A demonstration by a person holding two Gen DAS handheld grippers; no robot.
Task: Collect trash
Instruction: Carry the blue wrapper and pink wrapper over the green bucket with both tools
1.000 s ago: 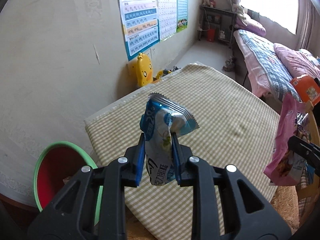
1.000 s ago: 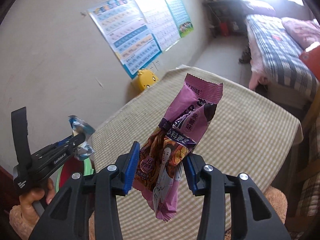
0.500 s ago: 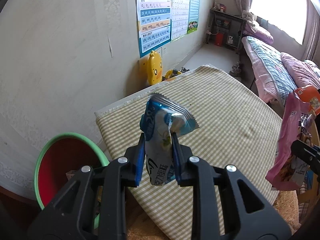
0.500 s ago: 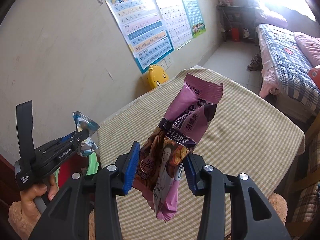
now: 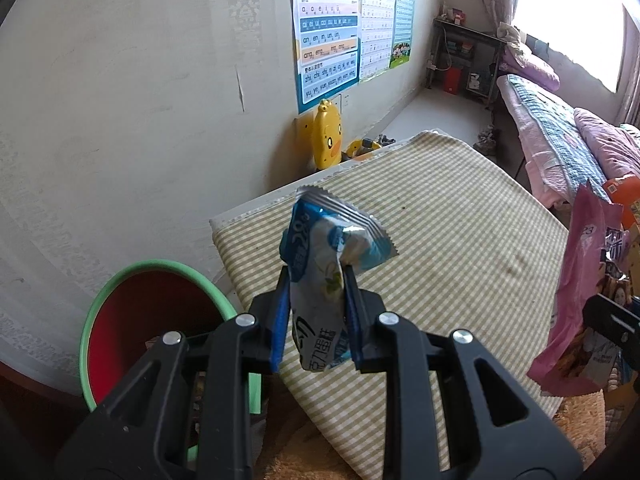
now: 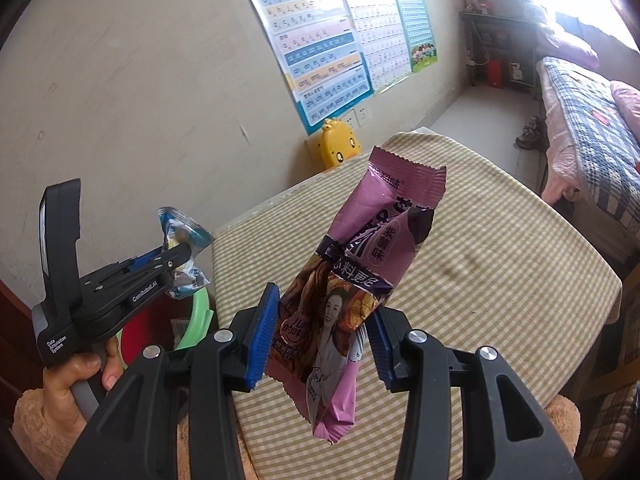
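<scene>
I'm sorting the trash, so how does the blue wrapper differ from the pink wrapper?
The blue wrapper is shorter and crumpled, while the pink wrapper is longer and flatter. The blue one is blue and white; the pink one shows a woman's picture. The left gripper holds the blue one, the right gripper the pink one. Both are pinched upright above the checked table.

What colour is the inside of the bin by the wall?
Red inside, with a light green rim. The bin shows best in the left wrist view.

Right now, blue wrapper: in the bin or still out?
Out. The blue wrapper is clamped in the left gripper, above the table edge, beside the green-rimmed bin.
</scene>
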